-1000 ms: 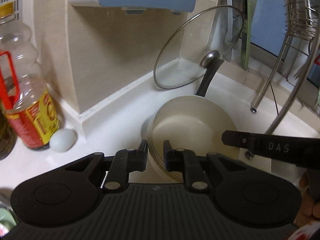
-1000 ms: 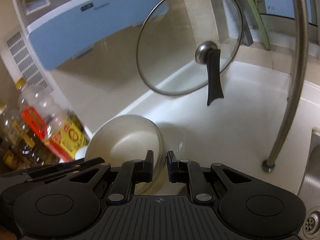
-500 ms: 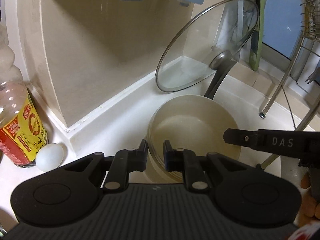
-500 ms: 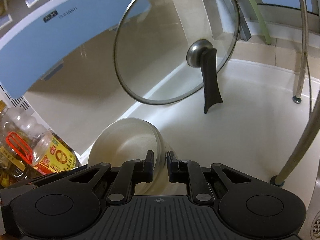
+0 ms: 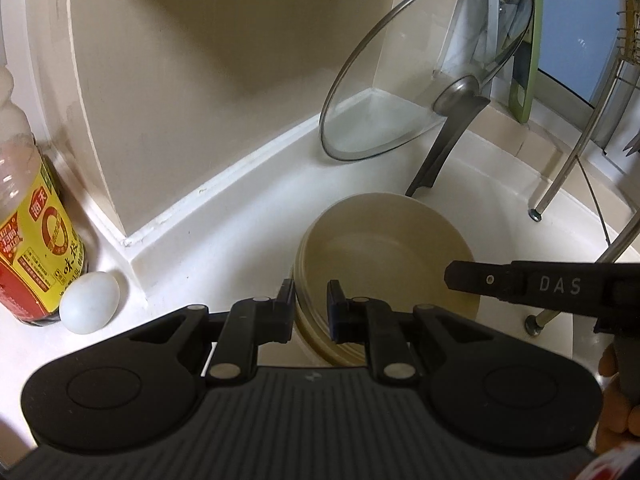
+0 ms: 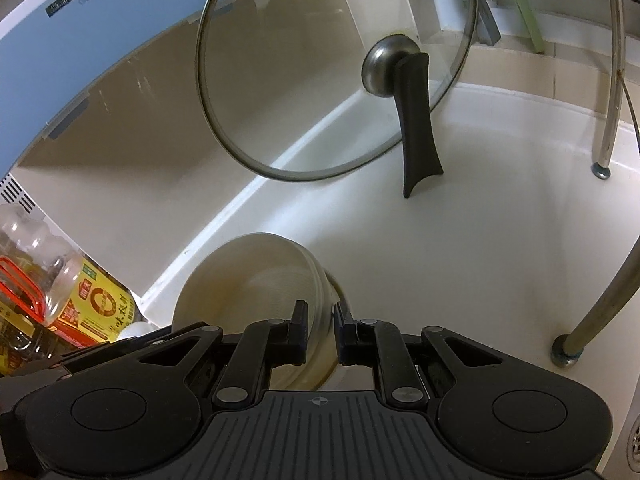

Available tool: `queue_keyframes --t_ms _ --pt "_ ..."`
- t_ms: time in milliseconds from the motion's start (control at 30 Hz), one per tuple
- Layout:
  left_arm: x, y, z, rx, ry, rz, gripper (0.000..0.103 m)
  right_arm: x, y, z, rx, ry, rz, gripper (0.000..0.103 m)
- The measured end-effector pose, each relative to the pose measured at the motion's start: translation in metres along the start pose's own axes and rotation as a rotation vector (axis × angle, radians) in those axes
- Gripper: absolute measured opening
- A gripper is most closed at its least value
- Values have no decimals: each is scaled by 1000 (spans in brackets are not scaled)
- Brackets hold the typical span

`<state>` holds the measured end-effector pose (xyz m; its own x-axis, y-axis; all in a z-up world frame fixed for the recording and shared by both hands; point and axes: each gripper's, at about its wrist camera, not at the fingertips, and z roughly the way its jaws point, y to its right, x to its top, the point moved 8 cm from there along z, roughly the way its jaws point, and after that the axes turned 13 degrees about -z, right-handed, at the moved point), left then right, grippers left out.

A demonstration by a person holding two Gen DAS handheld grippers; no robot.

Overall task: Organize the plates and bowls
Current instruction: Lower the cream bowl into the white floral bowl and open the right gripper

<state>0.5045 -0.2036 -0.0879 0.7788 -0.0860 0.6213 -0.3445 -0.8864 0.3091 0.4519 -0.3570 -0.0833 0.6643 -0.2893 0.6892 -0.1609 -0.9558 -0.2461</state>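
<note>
Now | both hand-held grippers [image 5: 311, 306] [image 6: 320, 330] clamp bowl stack [image 5: 384, 252] rim | glass lid [image 5: 424, 68] behind | egg [image 5: 89, 302] left

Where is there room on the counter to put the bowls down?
The biggest bare patch of counter lies between the glass lid and the rack legs. A narrower strip runs along the wall, left of the bowls. It is crowded by the oil bottle and egg.
</note>
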Motion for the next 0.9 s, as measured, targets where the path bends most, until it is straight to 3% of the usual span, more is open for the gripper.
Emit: queue_keyframes --t_ms 767,833,900 --pt "-2 0 1 10 -1 -12 14 -6 5 5 4 -31 27 15" --pt "-2 -1 -1 11 6 -16 14 -6 5 4 5 -24 23 17" --pt "-1 -1 -4 12 10 -19 15 -6 3 0 10 -11 20 32"
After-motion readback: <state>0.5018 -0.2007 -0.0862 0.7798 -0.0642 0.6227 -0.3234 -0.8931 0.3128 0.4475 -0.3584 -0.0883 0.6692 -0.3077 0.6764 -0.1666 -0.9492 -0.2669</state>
